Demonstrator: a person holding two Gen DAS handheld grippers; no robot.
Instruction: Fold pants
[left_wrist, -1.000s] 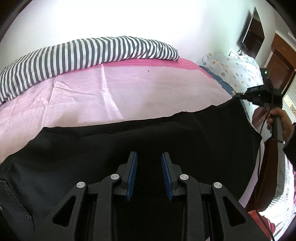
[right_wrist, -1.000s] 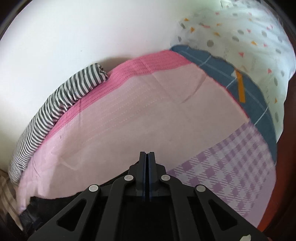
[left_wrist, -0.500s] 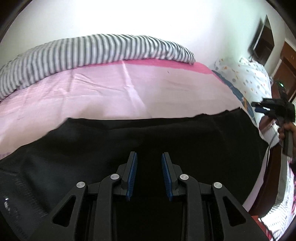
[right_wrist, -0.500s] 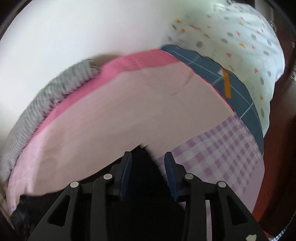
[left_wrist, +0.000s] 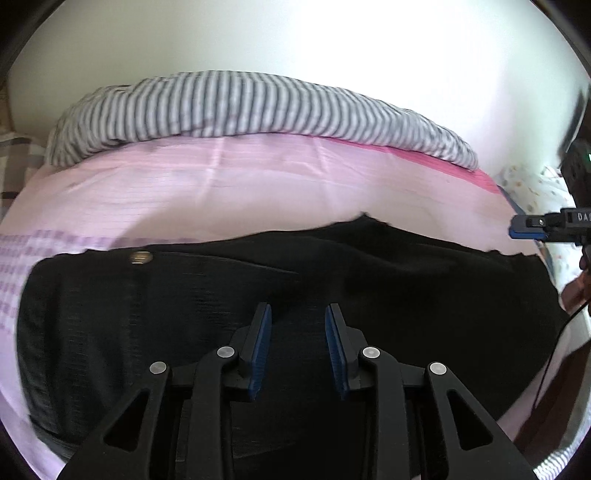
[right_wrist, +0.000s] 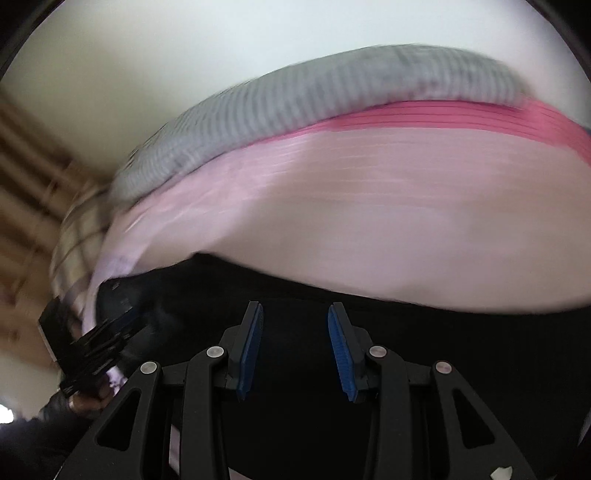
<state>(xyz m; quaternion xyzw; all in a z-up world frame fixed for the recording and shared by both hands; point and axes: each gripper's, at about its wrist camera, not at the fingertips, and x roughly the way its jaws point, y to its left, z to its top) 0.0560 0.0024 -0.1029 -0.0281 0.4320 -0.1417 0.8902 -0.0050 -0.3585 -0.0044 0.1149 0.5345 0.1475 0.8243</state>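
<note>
Left wrist view: black pants (left_wrist: 332, 280) lie spread on the pink bedsheet (left_wrist: 258, 192); left gripper (left_wrist: 298, 347) and right gripper (right_wrist: 295, 347) hover partly parted, gripping nothing

A home bedroom is shown: a bed (left_wrist: 258, 192) is covered by a pink sheet, with a striped blanket (left_wrist: 258, 107) bunched against a white wall (left_wrist: 295, 44).

**Bed and bedding against a pale wall**

A pink sheet (left_wrist: 258, 192) covers the bed, with a darker pink band (right_wrist: 461, 118) near a grey-and-white striped blanket (left_wrist: 258, 103) bunched along the far edge, below a plain wall (left_wrist: 295, 44).
</note>
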